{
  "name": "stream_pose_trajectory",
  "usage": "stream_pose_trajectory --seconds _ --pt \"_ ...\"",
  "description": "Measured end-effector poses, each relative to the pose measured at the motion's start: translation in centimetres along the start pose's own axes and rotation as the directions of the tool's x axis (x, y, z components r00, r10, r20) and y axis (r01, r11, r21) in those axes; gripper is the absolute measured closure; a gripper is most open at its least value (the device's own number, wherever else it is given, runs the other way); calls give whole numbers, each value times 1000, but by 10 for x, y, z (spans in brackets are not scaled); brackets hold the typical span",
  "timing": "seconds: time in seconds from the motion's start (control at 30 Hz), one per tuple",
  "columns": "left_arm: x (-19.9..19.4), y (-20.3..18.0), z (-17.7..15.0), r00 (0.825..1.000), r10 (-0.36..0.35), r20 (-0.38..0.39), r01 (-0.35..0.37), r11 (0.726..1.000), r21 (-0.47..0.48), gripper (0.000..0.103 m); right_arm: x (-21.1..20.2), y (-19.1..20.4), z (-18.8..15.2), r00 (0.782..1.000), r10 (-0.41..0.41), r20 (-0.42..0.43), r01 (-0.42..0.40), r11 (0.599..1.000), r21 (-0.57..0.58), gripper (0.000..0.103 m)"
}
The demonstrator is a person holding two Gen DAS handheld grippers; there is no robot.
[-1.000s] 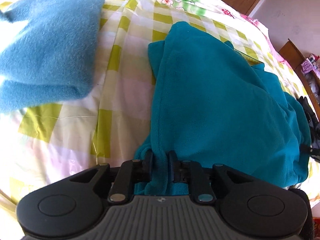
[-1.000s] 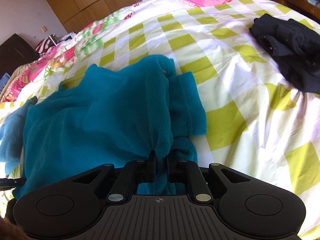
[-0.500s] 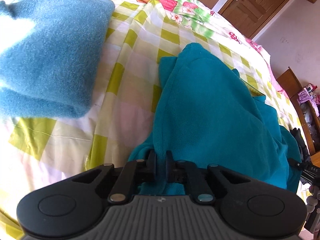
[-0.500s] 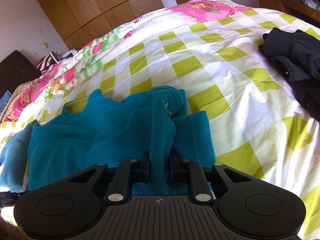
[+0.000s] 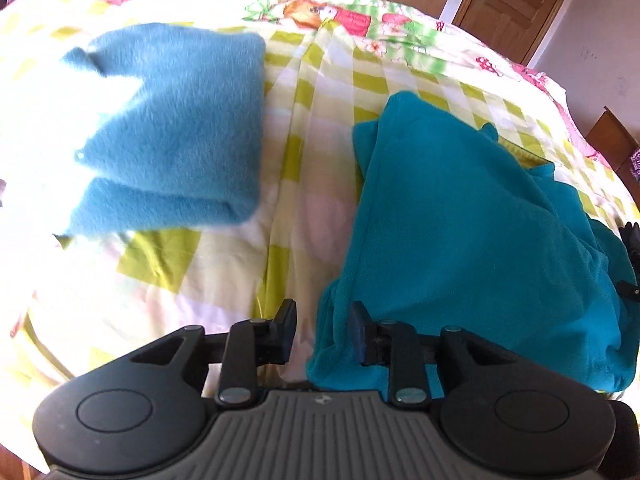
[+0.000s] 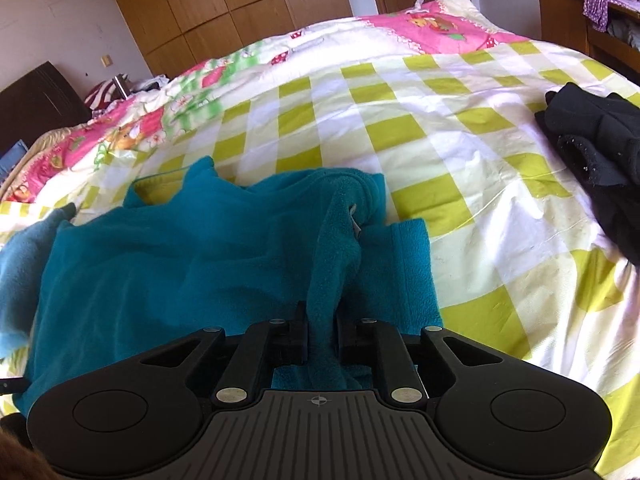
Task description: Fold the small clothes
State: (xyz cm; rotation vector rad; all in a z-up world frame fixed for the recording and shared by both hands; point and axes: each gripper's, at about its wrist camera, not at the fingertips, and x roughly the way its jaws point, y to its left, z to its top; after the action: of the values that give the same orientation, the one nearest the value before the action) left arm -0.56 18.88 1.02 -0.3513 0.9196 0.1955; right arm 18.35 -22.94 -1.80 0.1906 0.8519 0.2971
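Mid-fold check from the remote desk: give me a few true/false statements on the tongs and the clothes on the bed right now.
1. The left tongs stand open, their jaws having just been opening. True.
2. The right tongs are empty. False: they pinch a fold of the teal fleece garment.
3. A folded blue fleece lies apart from the teal one. True.
4. The black garment lies on top of the teal fleece. False: it lies apart, on the checked bedspread.
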Motion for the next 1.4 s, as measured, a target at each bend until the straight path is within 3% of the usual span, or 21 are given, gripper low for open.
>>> stream_pose_trajectory --seconds 0.1,0.17,0.23,0.3,0.37,0.47,0.57,0.63,0.67,0.7,0.77,0.83,0.87,0.93,1.0,1.07,1.17,1.33,1.37,1.4 --pt "-20 -5 7 993 66 94 -68 997 25 55 -19 3 7 997 -35 66 36 999 -13 78" --pt "-28 -9 15 989 47 143 -51 998 26 54 -33 7 9 987 -76 138 78 997 -10 74" --pt "-21 -16 30 983 9 185 -16 999 36 50 -40 15 13 982 -43 184 47 999 -19 74" --pt "-8 -28 44 974 -37 226 30 999 36 49 -35 27 22 982 41 185 -35 999 -33 74" --pt "10 -42 55 971 -97 218 89 995 48 49 -19 47 29 976 144 164 -138 989 -47 74" --pt "38 -60 60 970 -103 222 83 992 96 49 14 86 32 963 247 106 -236 966 -104 74" --pt "72 -56 57 987 -32 158 18 996 87 49 56 130 35 947 313 65 -301 942 -150 74" --pt "94 -40 50 998 10 70 -14 998 57 40 87 147 38 936 351 25 -345 930 -129 75" --pt "96 -30 47 998 -16 66 15 1000 19 39 101 153 38 940 341 -2 -338 931 -138 76" --pt "94 -22 46 996 -44 71 45 999 -13 39 120 161 35 960 279 -33 -281 949 -144 76" --pt "88 -17 47 997 -33 69 34 999 -15 39 148 158 30 971 220 -94 -231 966 -119 78" --pt "78 -18 49 997 7 75 -8 1000 7 40 141 154 31 967 237 -96 -247 963 -112 78" --pt "71 -19 50 996 -5 92 4 1000 12 41 129 151 35 965 245 -97 -255 961 -110 77" --pt "56 -24 54 989 -35 144 33 999 18 41 106 145 47 956 290 -46 -293 948 -124 74" --pt "44 -36 60 978 -78 194 72 997 41 41 95 142 65 962 273 11 -265 943 -199 74" --pt "40 -55 65 964 -150 222 134 987 84 41 108 145 86 973 231 -26 -230 936 -268 74" --pt "52 -83 67 952 -230 200 201 967 155 41 137 152 100 955 274 -114 -295 915 -274 74" --pt "79 -103 53 965 -237 110 202 945 256 40 175 171 98 903 356 -241 -414 871 -266 70" --pt "83 -105 51 970 -219 109 183 945 271 40 180 175 97 902 350 -253 -415 865 -283 70" --pt "86 -105 48 973 -206 103 170 944 282 38 183 178 97 907 333 -259 -403 864 -302 85"
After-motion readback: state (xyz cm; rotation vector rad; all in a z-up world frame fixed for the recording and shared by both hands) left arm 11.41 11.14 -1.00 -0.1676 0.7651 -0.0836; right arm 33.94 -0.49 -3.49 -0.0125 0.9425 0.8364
